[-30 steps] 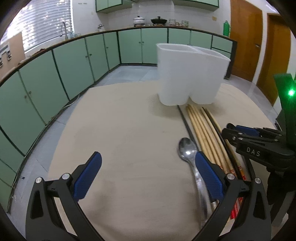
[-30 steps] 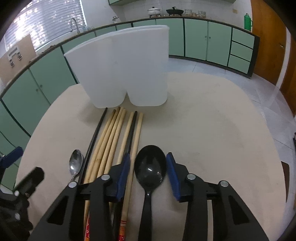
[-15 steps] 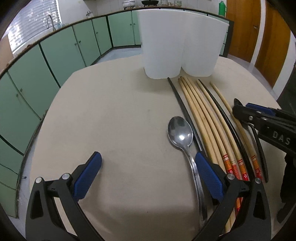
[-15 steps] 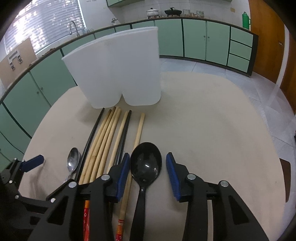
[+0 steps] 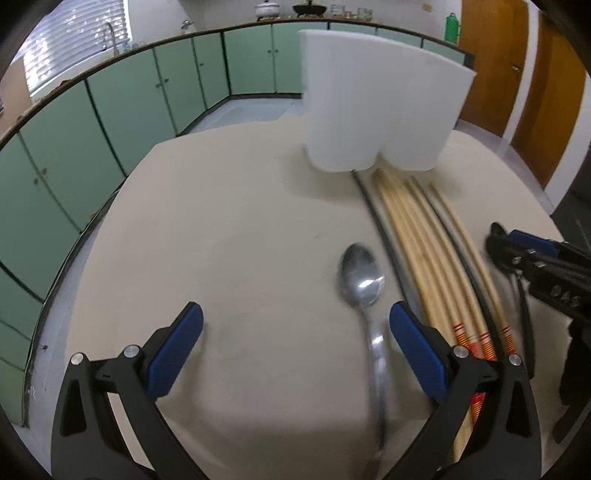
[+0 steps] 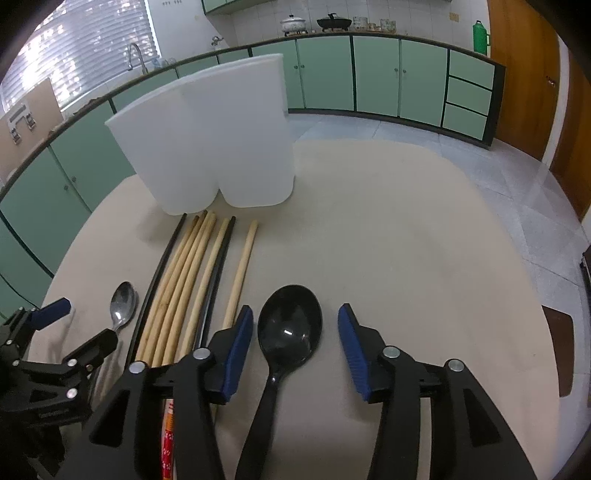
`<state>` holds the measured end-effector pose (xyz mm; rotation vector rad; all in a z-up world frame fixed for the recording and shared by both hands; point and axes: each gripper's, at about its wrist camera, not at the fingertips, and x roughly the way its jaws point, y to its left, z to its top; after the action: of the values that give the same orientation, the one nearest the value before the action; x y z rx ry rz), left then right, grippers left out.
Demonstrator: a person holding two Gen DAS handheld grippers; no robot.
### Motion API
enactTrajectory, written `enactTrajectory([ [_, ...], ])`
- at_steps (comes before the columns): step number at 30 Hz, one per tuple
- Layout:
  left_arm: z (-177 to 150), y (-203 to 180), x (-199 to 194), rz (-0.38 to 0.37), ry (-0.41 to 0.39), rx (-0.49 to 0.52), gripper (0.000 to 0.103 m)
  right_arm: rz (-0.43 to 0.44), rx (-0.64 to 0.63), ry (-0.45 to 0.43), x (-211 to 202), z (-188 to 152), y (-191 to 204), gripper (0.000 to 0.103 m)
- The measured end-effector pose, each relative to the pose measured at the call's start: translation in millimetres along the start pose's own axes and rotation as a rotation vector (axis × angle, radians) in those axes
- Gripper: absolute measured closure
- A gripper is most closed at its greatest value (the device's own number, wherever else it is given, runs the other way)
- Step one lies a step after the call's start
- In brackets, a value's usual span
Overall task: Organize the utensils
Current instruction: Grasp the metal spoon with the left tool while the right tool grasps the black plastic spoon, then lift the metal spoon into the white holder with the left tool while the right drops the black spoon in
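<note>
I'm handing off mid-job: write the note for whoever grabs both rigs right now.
Left hand-held gripper: open, empty, metal spoon by its right finger.
Right hand-held gripper: open, straddling the black spoon, not gripping.
Chopsticks lie in a row on the table before the white holder.
Done: no utensil visibly in the holder.
Left: both spoons, all chopsticks.

Kitchen's running green cabinets (image 6: pixel 376 74) all the way around under a dark countertop (image 6: pixel 369 34), with a drawer stack (image 6: pixel 469 107) sitting at the right end. Daylight's coming in through window blinds (image 6: pixel 85 48) behind a sink faucet (image 6: pixel 135 55). A couple of pots (image 6: pixel 293 25) are sitting up on the counter, plus a green bottle (image 6: pixel 480 37). White tiles (image 6: pixel 258 14) are covering the wall, wooden doors (image 5: pixel 491 74) are standing on the right, and pale floor tiles (image 6: pixel 517 192) are catching some glare.
</note>
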<state>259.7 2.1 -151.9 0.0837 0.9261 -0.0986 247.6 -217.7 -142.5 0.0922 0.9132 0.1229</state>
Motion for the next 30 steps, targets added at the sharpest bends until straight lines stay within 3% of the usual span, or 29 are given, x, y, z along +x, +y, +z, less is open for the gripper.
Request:
enactTrajectory([
  [6, 19.7, -9.2, 19.2, 0.056, 0.016, 0.039, 0.005, -0.011, -0.019, -0.002, 3.5, 1.2, 2.9, 0.055],
  [15, 26.4, -12.9, 27.2, 0.047, 0.025, 0.026, 0.006, -0.02, -0.027, 0.021, 7.6, 6.0, 7.6, 0.055],
  [18, 29.8, -5.9, 29.9, -0.029, 0.025, -0.003, 0.026, -0.038, -0.038, 0.02, 8.9, 10.4, 9.1, 0.068],
  [22, 35.0, -9.7, 26.5, -0.085, 0.011, -0.006, 0.061, 0.01, -0.007, 0.013, 8.3, 13.7, 2.8, 0.068],
  [24, 37.5, -8.7, 26.4, -0.156, 0.009, -0.027, 0.076, 0.049, 0.008, -0.031, 3.2, 12.8, 0.3, 0.068],
  [28, 34.6, -4.3, 18.5, -0.215, -0.024, -0.057, 0.076, 0.065, -0.003, -0.127, -10.9, 9.8, 0.0, 0.068],
  [30, 32.9, -5.6, 5.9, -0.24, -0.078, -0.055, 0.076, 0.084, -0.014, -0.177, -19.7, 8.6, -0.6, 0.068],
])
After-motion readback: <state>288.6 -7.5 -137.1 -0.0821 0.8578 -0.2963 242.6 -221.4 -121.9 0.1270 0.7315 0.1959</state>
